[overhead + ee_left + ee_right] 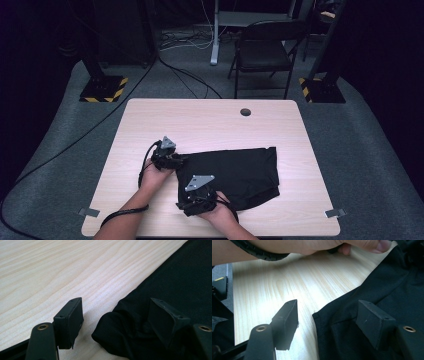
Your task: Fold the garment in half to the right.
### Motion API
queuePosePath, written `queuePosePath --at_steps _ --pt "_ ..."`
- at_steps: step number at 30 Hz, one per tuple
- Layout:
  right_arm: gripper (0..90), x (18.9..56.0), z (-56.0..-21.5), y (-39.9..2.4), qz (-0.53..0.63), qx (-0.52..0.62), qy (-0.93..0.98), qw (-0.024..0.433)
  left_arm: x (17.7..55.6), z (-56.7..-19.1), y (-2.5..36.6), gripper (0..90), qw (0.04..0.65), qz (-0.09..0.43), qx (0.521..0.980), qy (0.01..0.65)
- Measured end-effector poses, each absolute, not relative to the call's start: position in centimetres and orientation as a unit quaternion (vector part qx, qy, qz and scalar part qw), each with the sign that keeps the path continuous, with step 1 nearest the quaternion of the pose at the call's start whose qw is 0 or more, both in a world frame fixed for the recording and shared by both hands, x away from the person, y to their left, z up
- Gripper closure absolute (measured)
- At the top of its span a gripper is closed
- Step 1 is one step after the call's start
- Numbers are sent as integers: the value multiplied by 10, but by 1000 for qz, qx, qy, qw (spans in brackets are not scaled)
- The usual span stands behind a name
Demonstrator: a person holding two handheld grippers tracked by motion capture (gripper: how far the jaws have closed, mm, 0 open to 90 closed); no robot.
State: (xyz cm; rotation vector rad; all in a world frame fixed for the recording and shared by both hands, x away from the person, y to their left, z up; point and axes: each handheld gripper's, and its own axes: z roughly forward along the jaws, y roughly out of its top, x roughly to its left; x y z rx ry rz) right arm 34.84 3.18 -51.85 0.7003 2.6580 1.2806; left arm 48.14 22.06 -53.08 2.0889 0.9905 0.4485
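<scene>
A pale wood-grain table [210, 125] with rounded corners stands on grey carpet [350, 150] in a dim room; a small dark round hole [245, 112] sits near its far edge, and short strips of tape [89, 212] mark its two near corners. Beyond it stand a black folding chair [262, 50], a white desk leg [215, 35] with loose cables around it, and two dark stands on yellow-and-black striped bases [104, 89]. A black cloth [240, 170] lies flat on the near right part of the table, folded into a rough rectangle. The left gripper [177, 161] sits at the cloth's near-left corner; in the left gripper view its jaws stand apart, one over bare wood, the other over the fabric, with a rumpled fold of cloth [117, 325] between them that neither pad presses. The right gripper [192, 202] is at the cloth's near edge, its jaws likewise released and straddling that edge [324, 320], one over wood, one above the fabric. In the high view both grippers' tips merge with the black cloth and are hard to separate from it. The room's corners fall into darkness, and the forearms are cut off by the bottom edge.
</scene>
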Motion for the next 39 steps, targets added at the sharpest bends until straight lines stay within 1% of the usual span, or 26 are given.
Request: queuePosePath --at_steps 13,22,24,31,38,39 --pt "350 343 -529 42 397 236 883 80 481 -531 221 284 383 176 819 389" --pt "391 339 -531 43 394 238 881 109 481 -531 220 284 383 176 819 389" --pt "395 337 -531 45 386 235 883 123 481 -531 220 284 383 176 819 389" --pt "430 335 -531 43 386 248 878 133 481 -531 220 284 384 176 819 389" --pt "488 334 -532 40 389 255 874 138 481 -531 220 284 384 176 820 387" --pt "527 334 -532 40 390 258 872 141 481 -531 220 284 384 176 820 387"
